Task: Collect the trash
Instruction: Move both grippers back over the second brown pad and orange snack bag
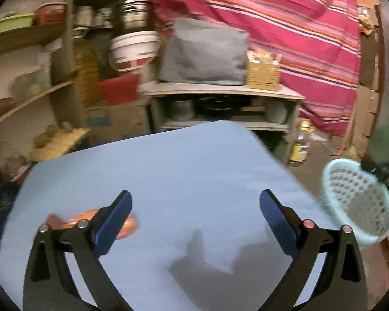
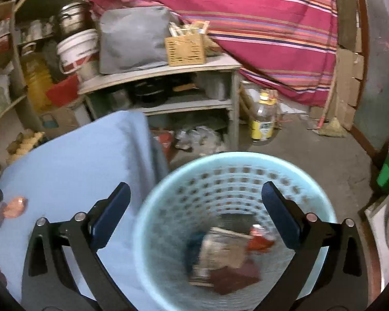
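Left gripper (image 1: pixel 195 216) spread wide over blue table (image 1: pixel 168 171), holding nothing; orange wrapper (image 1: pixel 127 224), blurred, lying just behind its left finger. Right gripper (image 2: pixel 195 213) likewise apart above basket (image 2: pixel 168 189), scraps (image 2: pixel 228 254) inside.

The right tool (image 2: pixel 195 213) hangs with jaws spread wide and empty above a pale blue basket (image 2: pixel 321 189) holding blurred wrappers (image 2: pixel 228 256). An orange wrapper (image 2: pixel 15 207) lies at the left edge of the blue-covered desk (image 2: pixel 72 160) beside it.
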Demonstrator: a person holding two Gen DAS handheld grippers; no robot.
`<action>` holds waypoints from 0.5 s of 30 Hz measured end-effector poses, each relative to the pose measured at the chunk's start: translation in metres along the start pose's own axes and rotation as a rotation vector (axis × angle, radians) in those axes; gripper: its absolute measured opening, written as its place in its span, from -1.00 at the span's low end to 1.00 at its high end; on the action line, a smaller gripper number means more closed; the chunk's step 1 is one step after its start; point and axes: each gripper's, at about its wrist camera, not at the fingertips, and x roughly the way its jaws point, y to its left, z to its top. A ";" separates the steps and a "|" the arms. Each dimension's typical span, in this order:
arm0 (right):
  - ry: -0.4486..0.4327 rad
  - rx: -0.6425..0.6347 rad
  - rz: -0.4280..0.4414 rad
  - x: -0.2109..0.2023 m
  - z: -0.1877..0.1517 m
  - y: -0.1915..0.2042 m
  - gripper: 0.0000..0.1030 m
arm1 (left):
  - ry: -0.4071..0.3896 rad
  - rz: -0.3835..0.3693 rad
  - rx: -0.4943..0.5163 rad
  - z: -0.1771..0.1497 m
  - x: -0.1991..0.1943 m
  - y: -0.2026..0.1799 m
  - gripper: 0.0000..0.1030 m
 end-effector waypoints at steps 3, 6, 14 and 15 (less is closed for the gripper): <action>-0.010 -0.033 0.031 0.000 -0.001 0.035 0.91 | 0.011 0.061 -0.020 -0.013 -0.004 0.047 0.91; -0.017 -0.093 0.058 0.003 -0.003 0.076 0.91 | 0.038 0.102 -0.065 -0.026 -0.003 0.092 0.91; 0.023 -0.208 0.119 0.033 -0.013 0.161 0.91 | 0.079 0.179 -0.134 -0.056 0.003 0.175 0.91; 0.029 -0.222 0.127 0.038 -0.015 0.172 0.91 | 0.078 0.178 -0.128 -0.056 0.004 0.179 0.91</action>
